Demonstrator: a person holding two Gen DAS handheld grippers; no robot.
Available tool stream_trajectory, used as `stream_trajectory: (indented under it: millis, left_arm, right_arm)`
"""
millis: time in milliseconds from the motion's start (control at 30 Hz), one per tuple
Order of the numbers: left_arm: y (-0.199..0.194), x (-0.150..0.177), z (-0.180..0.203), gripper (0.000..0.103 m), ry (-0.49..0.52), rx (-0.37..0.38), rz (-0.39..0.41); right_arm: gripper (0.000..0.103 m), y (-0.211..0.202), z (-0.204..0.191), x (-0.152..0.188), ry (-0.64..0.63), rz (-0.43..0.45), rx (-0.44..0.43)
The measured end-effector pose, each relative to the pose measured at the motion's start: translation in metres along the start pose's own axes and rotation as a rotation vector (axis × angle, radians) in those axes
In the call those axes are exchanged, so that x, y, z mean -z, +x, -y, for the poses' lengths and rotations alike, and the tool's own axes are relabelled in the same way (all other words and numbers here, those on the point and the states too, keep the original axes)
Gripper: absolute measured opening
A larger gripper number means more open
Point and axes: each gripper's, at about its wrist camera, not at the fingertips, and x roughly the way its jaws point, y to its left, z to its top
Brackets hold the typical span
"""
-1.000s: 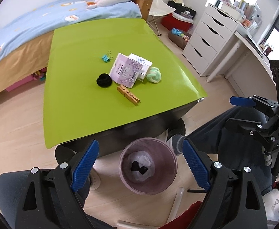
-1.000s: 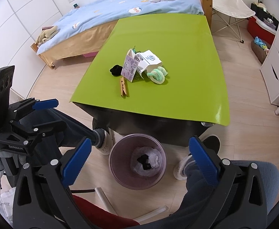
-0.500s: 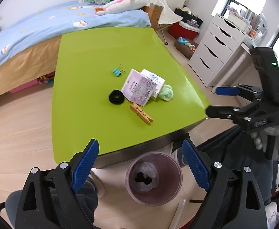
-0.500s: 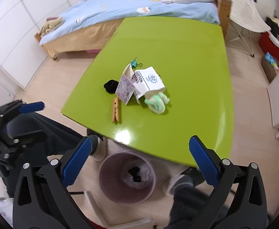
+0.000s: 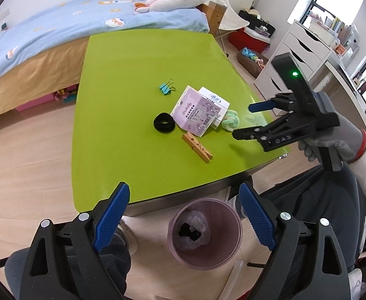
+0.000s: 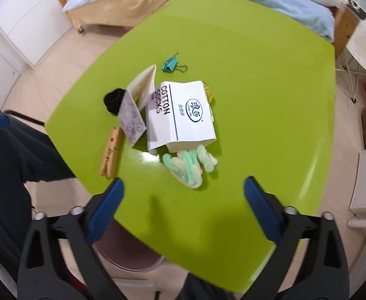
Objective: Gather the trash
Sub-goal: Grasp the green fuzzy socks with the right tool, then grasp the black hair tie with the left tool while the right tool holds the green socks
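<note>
**Ana:** Left wrist view is showing the left gripper [image 5: 184, 212] hanging with its jaws spread wide and nothing between them, over the near edge of the green table [image 5: 122, 135]. What is sitting under it?

**Ben:** A purple bin [image 5: 205, 233] is standing on the floor just below that edge, with crumpled white and black scraps lying inside.

**Ana:** And the right gripper [image 6: 183, 203]?

**Ben:** It is hovering over the table, jaws gaping and empty, just short of a mint-green knotted band [image 6: 190, 163].

**Ana:** What is lying beside that?

**Ben:** A white "COTTON SOCKS" box [image 6: 180, 117] is touching the band, a purple card [image 6: 131, 118] is leaning on the box, and a wooden clothespin [image 6: 111, 155], black hair tie [image 6: 112, 101] and teal binder clip [image 6: 170, 63] are lying nearby.
</note>
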Motion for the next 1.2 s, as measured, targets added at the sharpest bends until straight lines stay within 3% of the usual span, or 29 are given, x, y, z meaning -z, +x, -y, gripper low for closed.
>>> stream_trajectory:
  millis: [67, 167, 267, 433, 600, 1000, 1200]
  left_arm:
    - [0.001, 0.000, -0.002, 0.086, -0.002, 0.000, -0.005]
    - [0.002, -0.001, -0.003, 0.086, -0.005, 0.000, -0.008]
    - [0.004, -0.002, -0.005, 0.086, -0.011, 0.000, -0.009]
    - [0.006, -0.003, -0.006, 0.086, -0.015, 0.003, -0.012]
    - [0.007, -0.007, -0.009, 0.086, -0.016, 0.009, -0.010]
    - [0.028, -0.035, -0.016, 0.086, -0.003, 0.015, -0.022]
    - [0.058, -0.059, -0.023, 0.086, 0.024, -0.007, -0.077]
  right_arm:
    - [0.074, 0.006, 0.001, -0.003, -0.009, -0.016, -0.004]
    - [0.071, 0.012, 0.004, -0.007, -0.006, -0.022, -0.014]
    - [0.060, 0.014, 0.005, -0.006, -0.002, -0.023, -0.023]
    - [0.032, 0.015, 0.011, -0.007, 0.004, -0.023, -0.025]
    - [0.016, 0.007, 0.012, 0.000, 0.039, -0.001, -0.016]
    - [0.012, -0.045, -0.002, 0.041, 0.224, 0.110, -0.056]
    - [0.012, -0.065, -0.016, 0.056, 0.269, 0.157, -0.084]
